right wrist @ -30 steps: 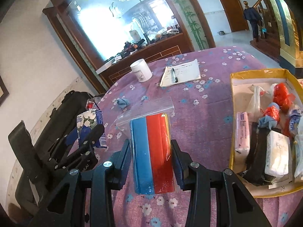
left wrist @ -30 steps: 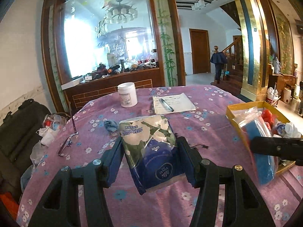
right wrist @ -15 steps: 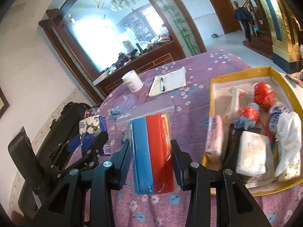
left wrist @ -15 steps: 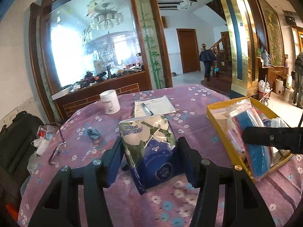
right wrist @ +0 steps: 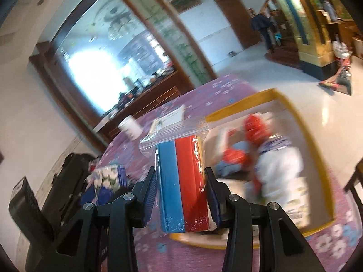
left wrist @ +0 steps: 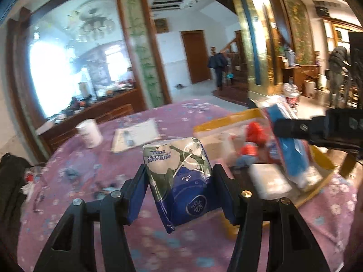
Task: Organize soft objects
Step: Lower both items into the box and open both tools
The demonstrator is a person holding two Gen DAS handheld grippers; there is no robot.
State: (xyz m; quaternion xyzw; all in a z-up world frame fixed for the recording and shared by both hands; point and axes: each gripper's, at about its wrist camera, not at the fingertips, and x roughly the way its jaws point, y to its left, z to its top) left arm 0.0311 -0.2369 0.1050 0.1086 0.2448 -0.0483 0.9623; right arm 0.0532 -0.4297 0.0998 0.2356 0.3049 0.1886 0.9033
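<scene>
Left gripper (left wrist: 179, 181) squeezing floral blue tissue pack (left wrist: 179, 176); right gripper (right wrist: 181, 188) clamping bagged blue-red sponges (right wrist: 181, 181) above crowded yellow tray (right wrist: 317, 154) ahead. Risk: slippery bag sliding out, missing tray.

A round desk (left wrist: 172, 117) under a purple flowered cloth carries everything. Toward its far side stand a white cup (left wrist: 89, 133) and, beside it, a notepad (left wrist: 136, 133) with a pen lying on top. A yellow-rimmed tray (right wrist: 316, 158) sits on the right part, near the edge. On the left, a small blue cloth (left wrist: 70, 174) and some blurred clutter lie on the cloth.
</scene>
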